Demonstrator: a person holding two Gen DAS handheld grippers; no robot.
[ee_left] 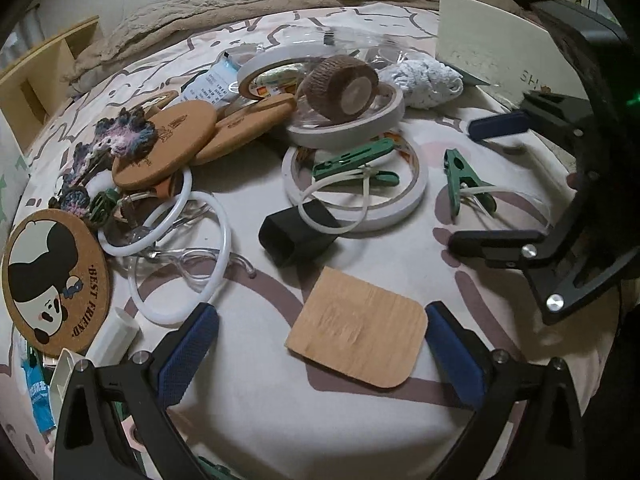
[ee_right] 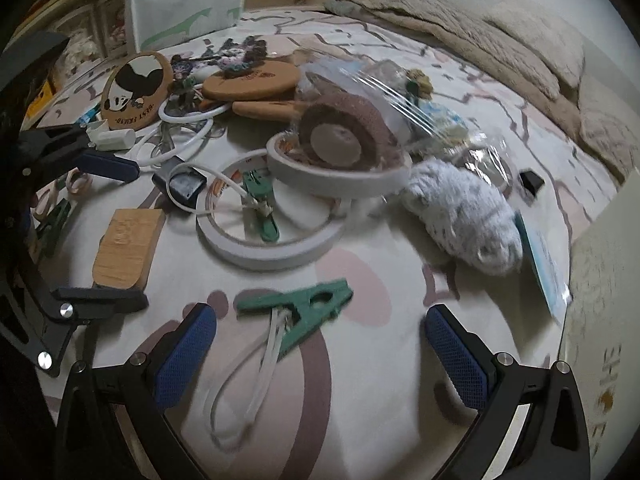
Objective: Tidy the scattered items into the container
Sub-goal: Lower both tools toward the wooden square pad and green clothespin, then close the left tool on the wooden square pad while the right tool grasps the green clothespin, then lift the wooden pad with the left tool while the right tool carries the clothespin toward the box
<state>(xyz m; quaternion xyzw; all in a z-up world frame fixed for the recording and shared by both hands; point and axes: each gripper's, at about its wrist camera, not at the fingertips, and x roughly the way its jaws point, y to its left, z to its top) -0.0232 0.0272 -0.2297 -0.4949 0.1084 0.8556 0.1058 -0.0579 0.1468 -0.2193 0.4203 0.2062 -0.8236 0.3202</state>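
A: What's the surface?
B: A patterned bedsheet [ee_left: 360,420], beige blankets [ee_left: 248,4] behind.
A: Grippers?
B: Left gripper [ee_left: 320,344] gaping around the wooden tile [ee_left: 358,344]; right gripper [ee_right: 320,352] spread at the green clip [ee_right: 304,312]. Cream box [ee_left: 488,52] stands right.

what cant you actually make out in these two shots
- Container: no open bin in either view; the white bag is cut off by the right wrist view's top edge.
- Clear bag: contents blurred, right wrist view.
- Blue packet: print unreadable, hidden by the left tongs, left wrist view.
- Right tongs: open over the green clip, contact unclear.
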